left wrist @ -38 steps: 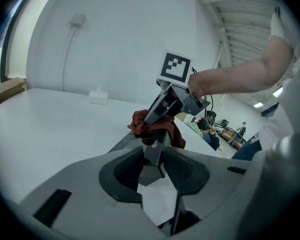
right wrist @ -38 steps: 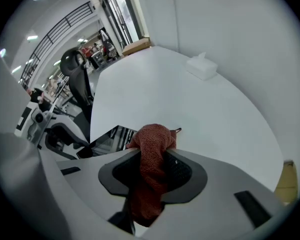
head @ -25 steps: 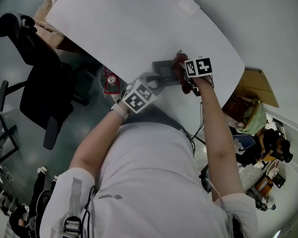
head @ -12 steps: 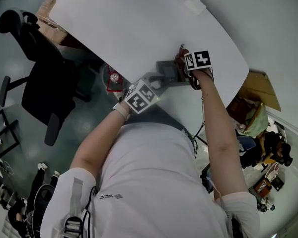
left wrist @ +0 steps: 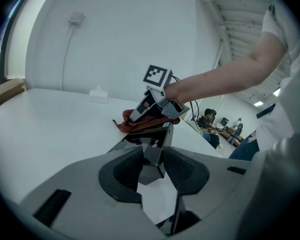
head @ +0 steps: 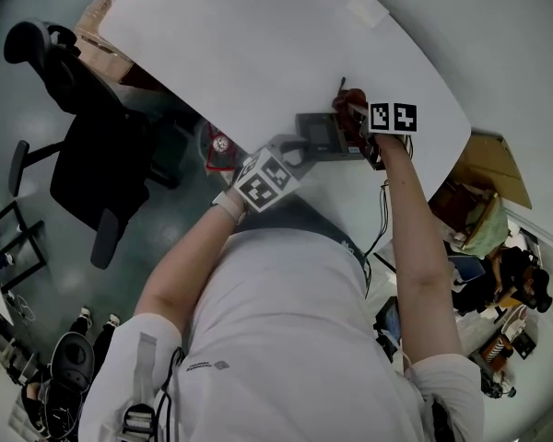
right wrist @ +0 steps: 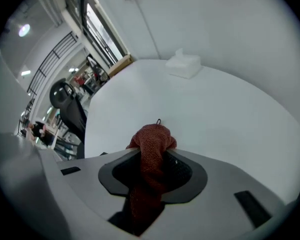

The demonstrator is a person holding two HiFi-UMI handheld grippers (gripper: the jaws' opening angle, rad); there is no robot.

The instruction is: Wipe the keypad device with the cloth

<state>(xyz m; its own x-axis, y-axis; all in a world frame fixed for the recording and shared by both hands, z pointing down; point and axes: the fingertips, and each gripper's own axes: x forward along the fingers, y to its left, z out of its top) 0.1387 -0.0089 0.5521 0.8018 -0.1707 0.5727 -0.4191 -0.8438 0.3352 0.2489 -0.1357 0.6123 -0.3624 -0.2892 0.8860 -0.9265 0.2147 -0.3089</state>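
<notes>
The dark grey keypad device (head: 319,134) lies near the front edge of the white table (head: 258,44). My left gripper (head: 293,149) is shut on the device's near end, and in the left gripper view its jaws (left wrist: 152,153) clamp the dark body (left wrist: 151,136). My right gripper (head: 358,123) is shut on a rust-red cloth (head: 348,116), which rests on the device's right end. In the right gripper view the cloth (right wrist: 151,154) bunches out between the jaws (right wrist: 152,156). The left gripper view shows the right gripper (left wrist: 156,108) and the cloth (left wrist: 131,122) on top of the device.
A small white box (head: 364,9) sits at the table's far side, also in the right gripper view (right wrist: 183,64). A black office chair (head: 78,145) stands on the left. A cardboard box (head: 487,164) and clutter lie on the right. A red item (head: 223,145) hangs below the table edge.
My right gripper has slid a little to the right along the device with the cloth. The left gripper has kept its hold on the device.
</notes>
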